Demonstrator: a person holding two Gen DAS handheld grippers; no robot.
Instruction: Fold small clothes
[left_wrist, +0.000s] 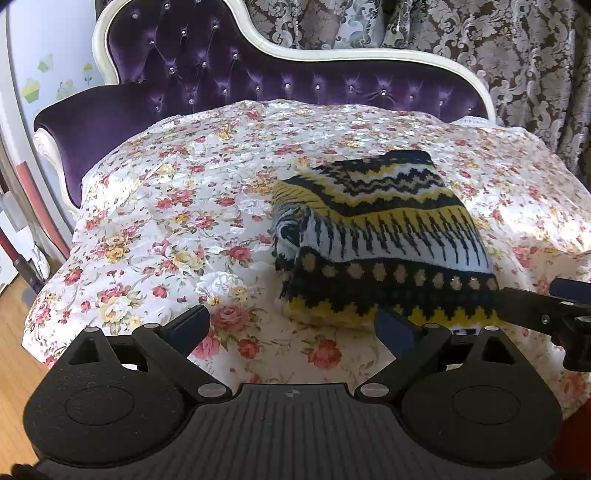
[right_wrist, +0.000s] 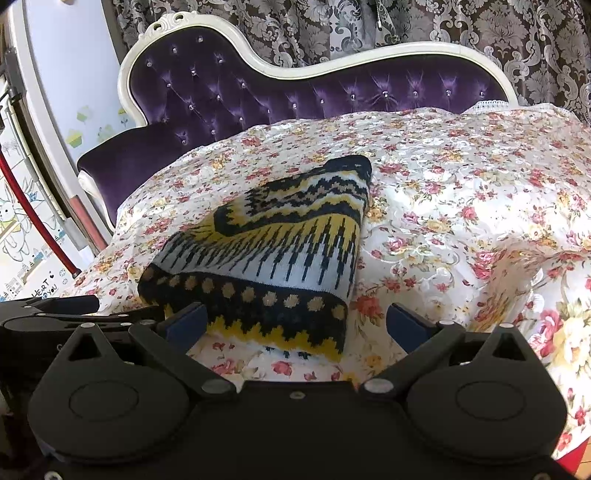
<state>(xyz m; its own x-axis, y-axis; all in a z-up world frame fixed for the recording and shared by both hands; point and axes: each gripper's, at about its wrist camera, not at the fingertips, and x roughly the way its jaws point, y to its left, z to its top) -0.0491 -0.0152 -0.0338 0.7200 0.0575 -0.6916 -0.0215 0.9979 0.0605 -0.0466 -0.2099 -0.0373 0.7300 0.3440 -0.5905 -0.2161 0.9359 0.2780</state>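
A small knitted garment (left_wrist: 380, 236) with black, yellow and white zigzag bands lies folded in a thick bundle on the floral cover (left_wrist: 155, 206). My left gripper (left_wrist: 295, 325) stands open just in front of its near left corner, with nothing between the fingers. In the right wrist view the same garment (right_wrist: 280, 258) lies ahead, and my right gripper (right_wrist: 295, 325) is open, its left finger (right_wrist: 188, 321) against the garment's near edge. The right gripper (left_wrist: 554, 310) also shows at the right edge of the left wrist view.
The floral cover (right_wrist: 461, 206) drapes a purple tufted chaise with a white frame (left_wrist: 258, 81). Patterned curtains (right_wrist: 443, 29) hang behind. A wall with stickers (right_wrist: 29, 221) and wooden floor (left_wrist: 14, 354) are at the left.
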